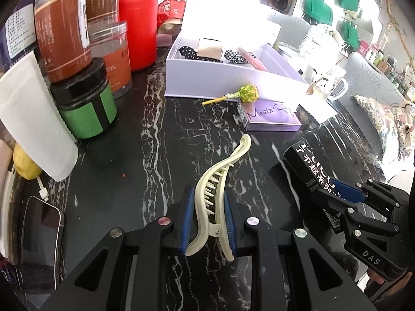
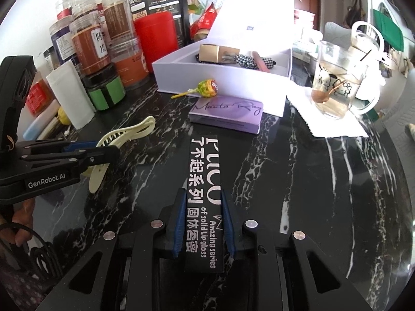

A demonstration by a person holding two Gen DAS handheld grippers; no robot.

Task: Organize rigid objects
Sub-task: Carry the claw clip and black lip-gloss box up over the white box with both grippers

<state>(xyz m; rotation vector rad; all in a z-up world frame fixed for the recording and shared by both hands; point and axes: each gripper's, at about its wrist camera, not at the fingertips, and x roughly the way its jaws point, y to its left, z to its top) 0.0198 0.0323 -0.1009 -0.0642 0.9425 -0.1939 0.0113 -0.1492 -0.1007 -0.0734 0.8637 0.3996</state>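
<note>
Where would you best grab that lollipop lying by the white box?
Probably by the round wrapped head of the lollipop, coming from above, fingers either side. The thin stick lies flat on the table, hard to pinch, and the box blocks the far side.

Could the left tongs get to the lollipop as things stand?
Probably not yet. The left tongs are shut on the cream hair clip, so they have no free grip. The path itself looks open: bare tabletop lies between them and the lollipop, which leans against the white box.
</note>
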